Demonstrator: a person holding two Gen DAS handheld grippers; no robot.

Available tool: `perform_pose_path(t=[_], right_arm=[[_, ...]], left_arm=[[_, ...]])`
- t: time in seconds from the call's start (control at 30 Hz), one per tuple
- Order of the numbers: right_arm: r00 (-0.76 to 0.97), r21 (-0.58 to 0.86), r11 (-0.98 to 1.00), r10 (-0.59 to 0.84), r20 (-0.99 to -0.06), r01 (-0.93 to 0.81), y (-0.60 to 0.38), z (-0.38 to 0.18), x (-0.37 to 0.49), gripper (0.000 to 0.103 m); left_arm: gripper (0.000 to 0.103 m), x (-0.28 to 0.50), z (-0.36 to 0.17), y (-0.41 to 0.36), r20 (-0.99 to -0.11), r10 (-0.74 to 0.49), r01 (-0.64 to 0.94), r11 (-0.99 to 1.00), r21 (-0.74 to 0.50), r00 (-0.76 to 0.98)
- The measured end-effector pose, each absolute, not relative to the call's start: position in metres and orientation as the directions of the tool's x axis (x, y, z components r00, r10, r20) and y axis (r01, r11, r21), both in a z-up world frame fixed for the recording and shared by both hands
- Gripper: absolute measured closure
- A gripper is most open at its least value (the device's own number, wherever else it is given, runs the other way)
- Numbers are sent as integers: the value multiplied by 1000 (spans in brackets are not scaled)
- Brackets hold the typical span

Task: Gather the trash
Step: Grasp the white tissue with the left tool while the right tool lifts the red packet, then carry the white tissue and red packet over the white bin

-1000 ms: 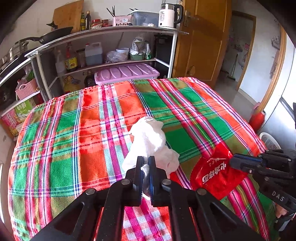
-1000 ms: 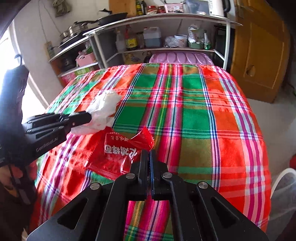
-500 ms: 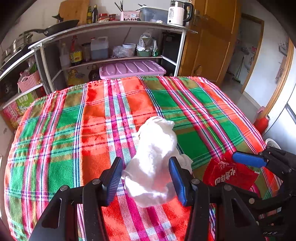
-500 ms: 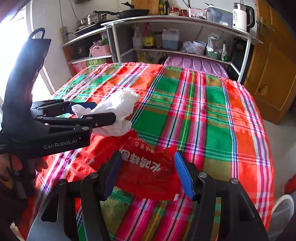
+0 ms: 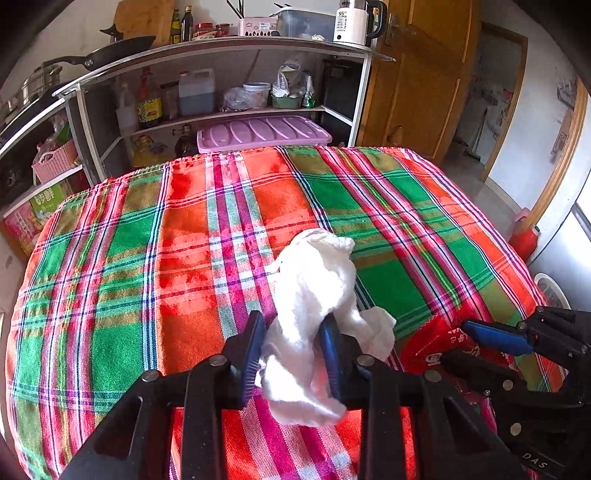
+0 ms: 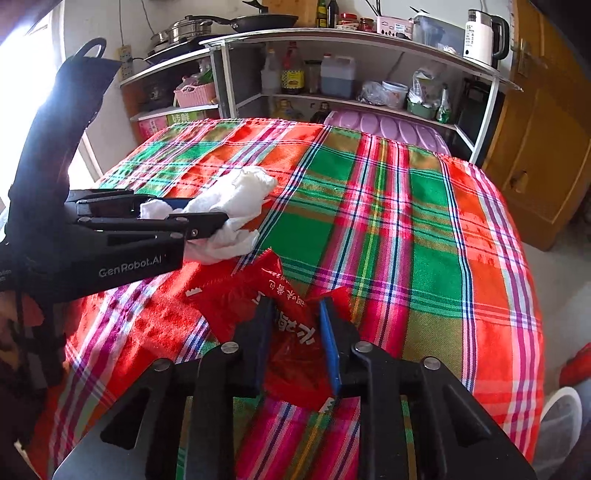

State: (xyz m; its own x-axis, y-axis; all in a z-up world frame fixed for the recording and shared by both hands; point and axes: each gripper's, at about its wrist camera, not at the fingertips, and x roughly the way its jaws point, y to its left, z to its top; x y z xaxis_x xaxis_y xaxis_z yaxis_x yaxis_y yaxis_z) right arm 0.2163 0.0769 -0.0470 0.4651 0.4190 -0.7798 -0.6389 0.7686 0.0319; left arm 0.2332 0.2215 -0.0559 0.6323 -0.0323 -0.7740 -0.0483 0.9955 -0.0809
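Observation:
A crumpled white tissue (image 5: 314, 295) lies on the plaid tablecloth (image 5: 184, 240). My left gripper (image 5: 292, 325) has its jaws around the tissue's near part, both pads pressing it. A red snack wrapper (image 6: 291, 332) lies on the cloth to the right of the tissue. My right gripper (image 6: 295, 310) has its jaws closed in on the wrapper, which is crumpled between the pads. The tissue (image 6: 236, 199) and the left gripper (image 6: 192, 218) also show in the right wrist view; the wrapper (image 5: 436, 343) and the right gripper (image 5: 491, 336) show in the left wrist view.
A metal shelf rack (image 5: 221, 74) with bottles, a kettle (image 5: 354, 22) and pans stands behind the table. A purple plastic lid (image 5: 262, 133) sits at the table's far edge. A wooden door (image 5: 417, 81) is at the right. A white bin (image 6: 561, 413) stands on the floor at the right.
Both grippers were shut a second ago, opened wide around the tissue and wrapper, and have now narrowed onto them. Both have moved forward over the trash.

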Motion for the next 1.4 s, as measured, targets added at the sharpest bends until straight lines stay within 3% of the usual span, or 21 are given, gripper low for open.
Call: perform_pose_path(t=[0.07,0.23,0.63,1.0,1.4], right_arm=[[465,33,769,420,-779,-639,77,-47,216,83],[476,38,780,419,-773,-624,75,-46,214,88],[526,85,815,446,-724,-574,51,-22,204,91],[614,102,868,422,-668,-486,2,8,178,91],[688,102,925,343,-640,-366,-72,22,151,91]], left_arm=[[88,233,-56,221,-773,-30,-48,996,-78,633],[96,232,-55,219,-769,-18,-45,997,-61,639],[96,206,-29,213,-731,-53,-34,994,-104,680],[96,170,7,170,-679,-55,15,998,-65,732],[96,156,24,97,-650,-170,148,985,-89,741]])
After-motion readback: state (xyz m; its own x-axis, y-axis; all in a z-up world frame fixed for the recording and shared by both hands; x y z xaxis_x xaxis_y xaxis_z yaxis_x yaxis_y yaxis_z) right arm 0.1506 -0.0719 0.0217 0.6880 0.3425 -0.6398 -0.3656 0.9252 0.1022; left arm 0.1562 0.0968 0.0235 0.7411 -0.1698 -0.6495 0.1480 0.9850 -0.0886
